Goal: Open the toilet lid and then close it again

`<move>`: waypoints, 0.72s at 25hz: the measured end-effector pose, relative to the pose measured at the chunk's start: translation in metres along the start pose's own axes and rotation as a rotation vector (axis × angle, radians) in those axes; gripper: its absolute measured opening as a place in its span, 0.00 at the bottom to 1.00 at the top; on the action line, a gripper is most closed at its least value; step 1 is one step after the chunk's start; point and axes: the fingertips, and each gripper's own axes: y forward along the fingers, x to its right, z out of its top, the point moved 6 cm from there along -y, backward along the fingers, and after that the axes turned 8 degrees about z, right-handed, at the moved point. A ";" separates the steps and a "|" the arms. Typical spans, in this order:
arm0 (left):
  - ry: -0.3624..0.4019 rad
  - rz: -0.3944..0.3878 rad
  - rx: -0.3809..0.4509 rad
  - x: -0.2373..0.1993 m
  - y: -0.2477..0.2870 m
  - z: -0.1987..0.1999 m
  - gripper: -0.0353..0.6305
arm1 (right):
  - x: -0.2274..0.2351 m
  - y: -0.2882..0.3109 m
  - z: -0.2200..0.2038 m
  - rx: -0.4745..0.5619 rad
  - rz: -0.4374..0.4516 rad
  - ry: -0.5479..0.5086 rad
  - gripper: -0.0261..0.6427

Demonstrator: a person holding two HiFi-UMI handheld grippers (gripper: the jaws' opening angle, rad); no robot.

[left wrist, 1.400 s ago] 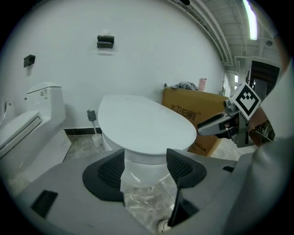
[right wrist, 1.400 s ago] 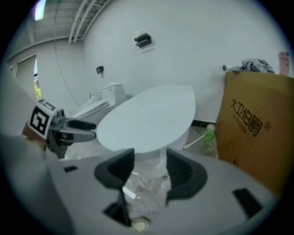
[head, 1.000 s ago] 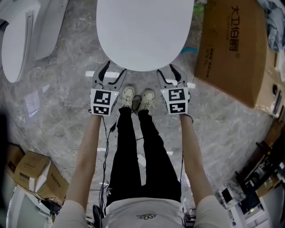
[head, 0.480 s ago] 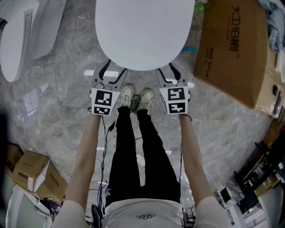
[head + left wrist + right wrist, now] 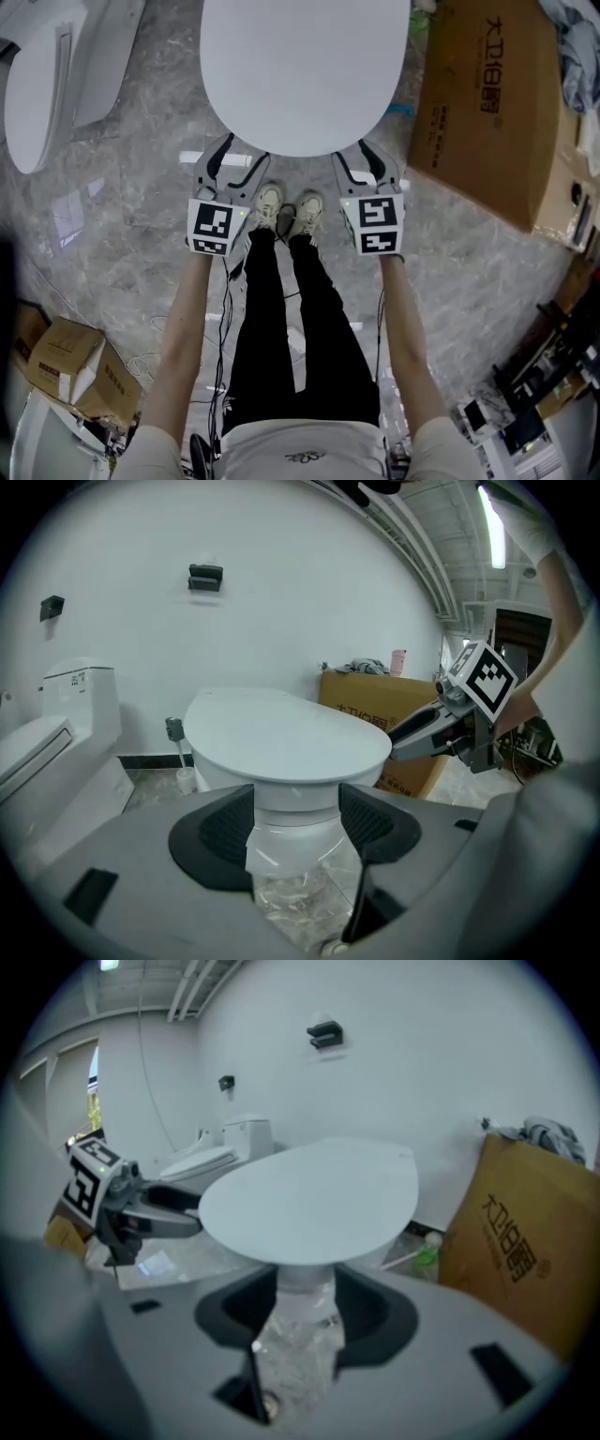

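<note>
Toilet lid point(image 5: 305, 70) is down and flat on the bowl, a white oval. In the head view its long axis runs 12 to 6 o'clock, with the rounded front end pointing at 6 toward the person's shoes point(image 5: 289, 208) and the hinge end cut off at the top edge. Left gripper point(image 5: 242, 150) sits at the lid's 7 o'clock front rim and right gripper point(image 5: 356, 152) at its 5 o'clock rim, fingertips right at the rim. From above I can't tell whether they touch it or slip under it. Left gripper view: jaws spread, nothing pinched, the lid rim just above and ahead of the gap and the toilet's white base showing through it. Right gripper view: jaws also apart, though they have just been closing a little. No pad presses on anything, and the lid rim hangs over the gap with the base and floor behind it. Both grippers tilt downward, marker cubes facing up. A big cardboard box point(image 5: 497, 103) stands at 2 to 3 o'clock of the lid, near but apart, with cloth point(image 5: 548, 1138) lying on top. A green bottle point(image 5: 427, 1258) lies on the floor between box and toilet. A second toilet point(image 5: 47, 75) is at 10 o'clock, well apart. A small open carton point(image 5: 70, 366) is at 8 o'clock by the person's left arm. The marbled floor point(image 5: 141, 234) has loose cables behind the legs. Nothing blocks the lid's front.
</note>
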 end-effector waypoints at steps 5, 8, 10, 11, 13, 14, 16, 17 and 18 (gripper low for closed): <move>-0.007 -0.004 0.009 -0.001 -0.004 0.016 0.50 | -0.001 -0.014 0.014 0.032 0.003 0.006 0.35; -0.016 -0.006 0.029 0.000 -0.011 0.031 0.50 | -0.001 -0.026 0.025 0.051 0.008 0.007 0.35; -0.026 -0.003 0.045 -0.001 -0.017 0.044 0.50 | -0.002 -0.035 0.037 0.074 0.013 0.009 0.35; -0.032 -0.002 0.054 -0.001 -0.020 0.051 0.50 | -0.002 -0.039 0.043 0.084 0.014 0.009 0.35; -0.042 -0.002 0.070 -0.002 -0.025 0.066 0.50 | -0.001 -0.049 0.055 0.103 0.019 0.010 0.35; -0.047 -0.004 0.077 -0.002 -0.028 0.073 0.50 | 0.000 -0.054 0.061 0.111 0.024 0.011 0.35; -0.062 -0.014 0.087 -0.003 -0.033 0.088 0.51 | 0.001 -0.064 0.072 0.123 0.037 0.018 0.35; -0.070 -0.018 0.093 -0.003 -0.036 0.095 0.51 | 0.002 -0.068 0.077 0.127 0.044 0.024 0.35; -0.078 -0.021 0.100 -0.004 -0.038 0.102 0.51 | 0.003 -0.073 0.083 0.132 0.050 0.032 0.35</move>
